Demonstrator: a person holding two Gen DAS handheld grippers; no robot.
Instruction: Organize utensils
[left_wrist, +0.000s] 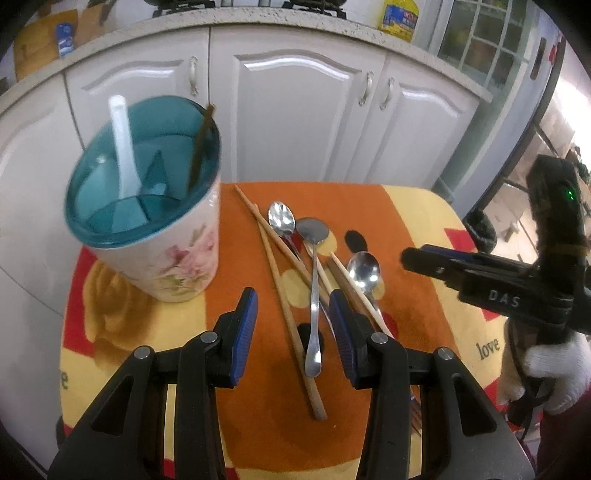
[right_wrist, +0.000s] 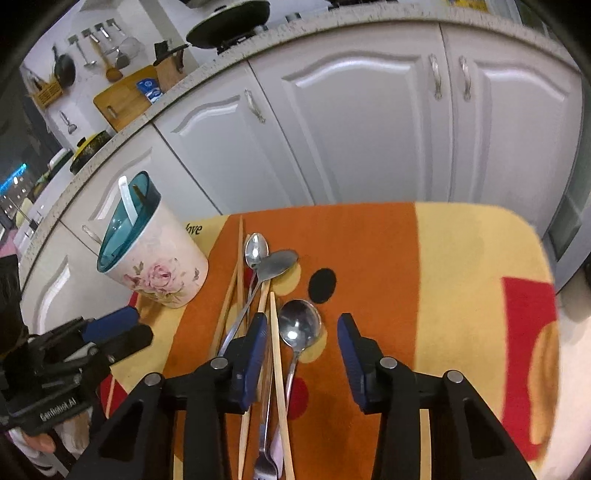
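Note:
A floral holder cup (left_wrist: 162, 254) with a teal rim stands at the table's left, holding a white spoon (left_wrist: 123, 147) and a dark chopstick (left_wrist: 201, 146); it also shows in the right wrist view (right_wrist: 162, 269). Steel spoons (left_wrist: 314, 295) and wooden chopsticks (left_wrist: 284, 306) lie in a loose pile on the orange cloth. My left gripper (left_wrist: 293, 328) is open and empty above the pile's near end. My right gripper (right_wrist: 303, 350) is open and empty over a steel spoon (right_wrist: 299, 325) and a chopstick (right_wrist: 279, 369).
The table is covered by an orange, yellow and red cloth (right_wrist: 461, 277). White kitchen cabinets (right_wrist: 369, 122) stand close behind it. In the left wrist view the right gripper's body (left_wrist: 491, 280) and a white-gloved hand (left_wrist: 554, 369) fill the right side.

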